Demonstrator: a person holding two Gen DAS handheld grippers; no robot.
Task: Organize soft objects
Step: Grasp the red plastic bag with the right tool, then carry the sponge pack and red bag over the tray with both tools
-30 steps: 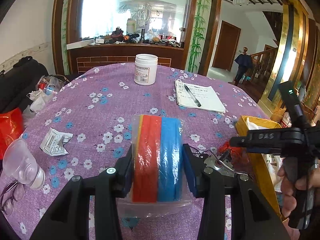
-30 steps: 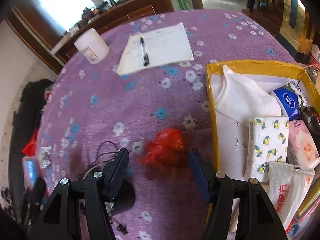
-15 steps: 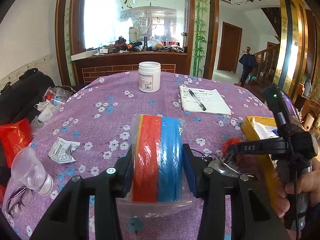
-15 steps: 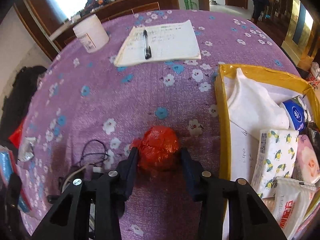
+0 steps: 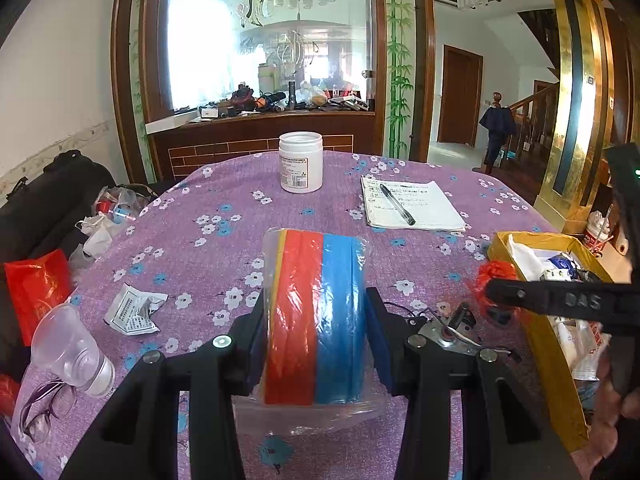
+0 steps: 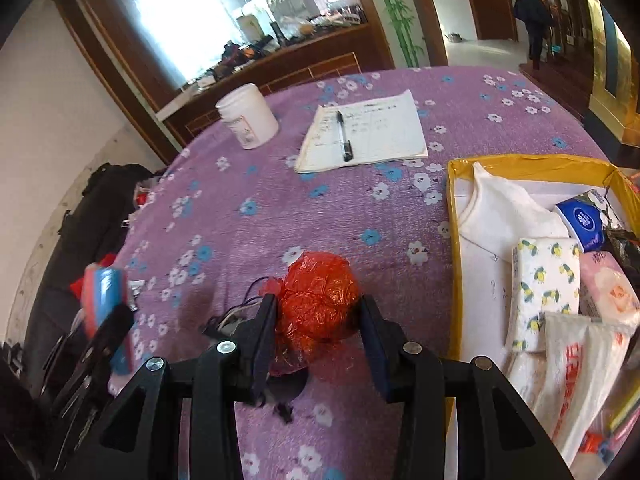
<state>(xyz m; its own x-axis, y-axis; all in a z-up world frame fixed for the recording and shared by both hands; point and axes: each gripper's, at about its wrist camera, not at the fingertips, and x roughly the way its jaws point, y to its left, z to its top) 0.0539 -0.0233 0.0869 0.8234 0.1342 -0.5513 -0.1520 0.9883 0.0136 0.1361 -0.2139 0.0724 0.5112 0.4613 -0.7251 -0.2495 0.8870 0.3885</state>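
The tabletop [image 6: 280, 216] is crowded, and that is the biggest worry: the yellow box [image 6: 454, 240] at its right edge is already packed with tissue packs and a white cloth, so anything dropped in carelessly could slide off the pile or catch on the box wall. The left tool [image 5: 316, 332] has its jaws pressed on the sponge pack [image 5: 316, 312], which sits near the front edge, upright in slippery clear wrap; I'd guess it could twist or slip out if swung quickly. The right tool [image 6: 318, 316] is clamped narrow on the red bag [image 6: 320, 294], near the front edge just left of the box. That crumpled ball is springy, so the grip may hold only loose film and let it fall. Smallest risk: the black wire [image 6: 250, 300] lies right beside that tool's left finger, and could snag and drag along.
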